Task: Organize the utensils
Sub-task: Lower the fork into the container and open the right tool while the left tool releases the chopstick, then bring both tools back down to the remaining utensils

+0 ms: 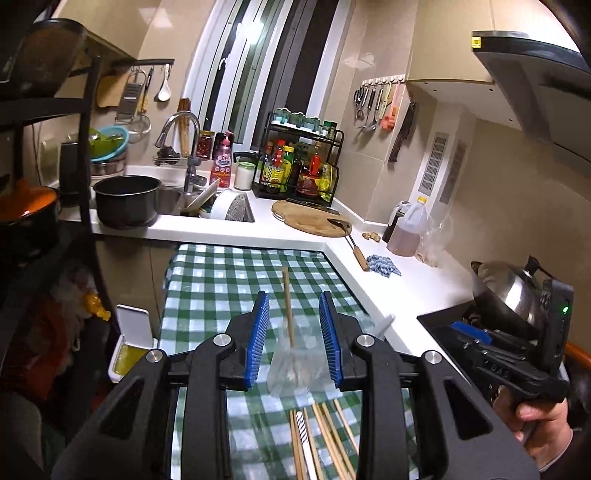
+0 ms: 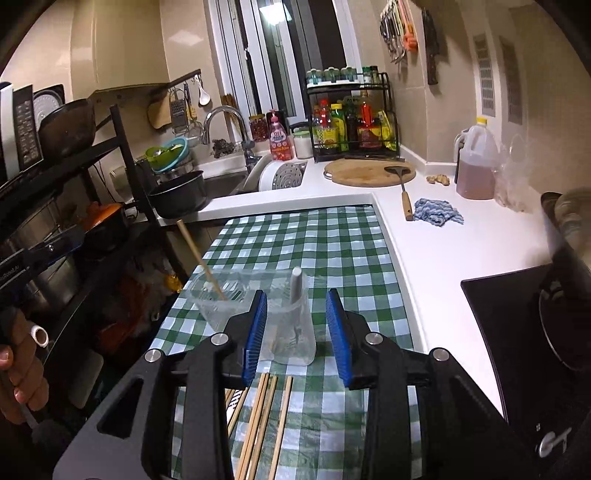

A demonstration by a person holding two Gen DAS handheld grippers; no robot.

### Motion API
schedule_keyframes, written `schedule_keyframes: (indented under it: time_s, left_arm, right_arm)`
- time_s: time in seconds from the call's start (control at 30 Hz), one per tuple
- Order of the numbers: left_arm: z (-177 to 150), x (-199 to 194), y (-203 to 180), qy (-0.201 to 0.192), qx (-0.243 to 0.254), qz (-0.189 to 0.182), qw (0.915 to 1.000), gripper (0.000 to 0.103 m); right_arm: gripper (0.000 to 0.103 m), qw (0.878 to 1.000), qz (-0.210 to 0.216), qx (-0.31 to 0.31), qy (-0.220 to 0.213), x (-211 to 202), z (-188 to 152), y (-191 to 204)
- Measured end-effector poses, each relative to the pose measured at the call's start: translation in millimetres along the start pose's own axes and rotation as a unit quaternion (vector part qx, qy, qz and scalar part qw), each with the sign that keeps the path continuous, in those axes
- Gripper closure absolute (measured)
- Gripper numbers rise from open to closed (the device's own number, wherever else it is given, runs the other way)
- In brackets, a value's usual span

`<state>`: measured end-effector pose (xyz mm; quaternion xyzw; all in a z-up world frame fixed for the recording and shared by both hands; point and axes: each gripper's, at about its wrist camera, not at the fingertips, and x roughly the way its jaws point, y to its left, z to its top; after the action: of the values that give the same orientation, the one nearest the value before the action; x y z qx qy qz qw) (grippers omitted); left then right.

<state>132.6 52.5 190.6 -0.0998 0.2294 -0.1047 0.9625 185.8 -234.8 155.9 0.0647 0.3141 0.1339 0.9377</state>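
1 chopstick (image 2: 201, 260) leans in clear cup (image 2: 218, 301); rest (image 2: 258, 421) flat.

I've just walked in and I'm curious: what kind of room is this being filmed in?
Most likely a small home kitchen: a sink with a curved faucet, a rack of sauce bottles, and a wooden cutting board on the white counter.

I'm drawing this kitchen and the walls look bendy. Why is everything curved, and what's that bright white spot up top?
Left wrist view: the fisheye lens bows the window frame and darkens the corners; the bright spot is a light's glare on the window glass. Right wrist view: same bowing, same glare, and the clear plastic cups look hazy.
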Motion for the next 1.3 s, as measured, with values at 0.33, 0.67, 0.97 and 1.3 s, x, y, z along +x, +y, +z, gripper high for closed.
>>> schedule_keyframes:
  time_s: [0.33,0.67,0.97,1.3]
  left_arm:
    - [-88.7,-18.8,-0.8,0.017,0.02,0.026,0.9993,0.077]
    - [-168.5,-20.2,8.8,0.066,0.011,0.033,0.9972,0.093]
    - [-229.5,-15.3,-1.9,0.129,0.012,0.035,0.991,0.093]
    - [-256.2,-6.3,-13.5,0.158,0.03,0.04,0.9862,0.093]
  right_arm:
    - [0.069,1.0,-0.013,0.005,-0.008,-34.6,-74.4,12.7]
    - [0.09,0.999,0.0,0.042,0.029,-26.6,-158.7,14.1]
    - [0.087,0.997,-0.009,0.019,0.068,-10.1,-219.7,25.9]
    - [0.082,0.995,-0.015,-0.001,0.096,5.4,-241.2,34.9]
